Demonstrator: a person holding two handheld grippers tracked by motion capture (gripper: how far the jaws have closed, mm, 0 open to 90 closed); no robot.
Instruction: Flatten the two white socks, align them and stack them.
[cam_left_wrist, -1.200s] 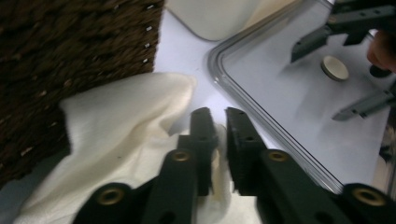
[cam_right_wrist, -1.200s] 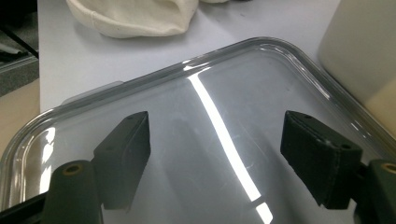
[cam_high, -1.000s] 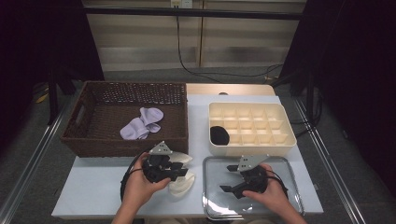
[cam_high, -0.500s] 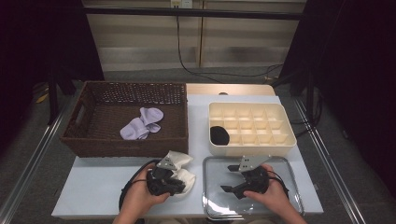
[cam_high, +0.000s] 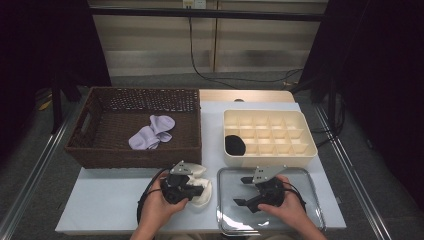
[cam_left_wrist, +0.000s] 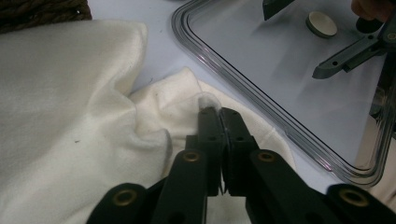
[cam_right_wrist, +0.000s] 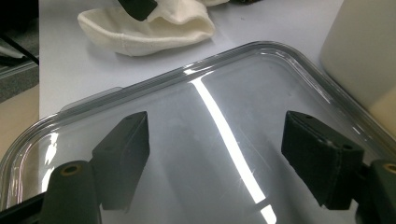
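Since the earlier frame, left claw (cam_left_wrist: 219, 112) has drawn back toward the tabletop's (cam_high: 110, 210) near edge, jaws closed on one cream cotton sock (cam_left_wrist: 70, 116), likely pulling it from the brown wicker basket (cam_high: 90, 150). Right claw (cam_right_wrist: 215, 154) hangs open over one clear plastic lid (cam_right_wrist: 224, 98).

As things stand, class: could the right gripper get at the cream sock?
Probably yes: the right gripper is open over the clear lid, with bare table between it and the cream sock, which the left gripper already pinches.
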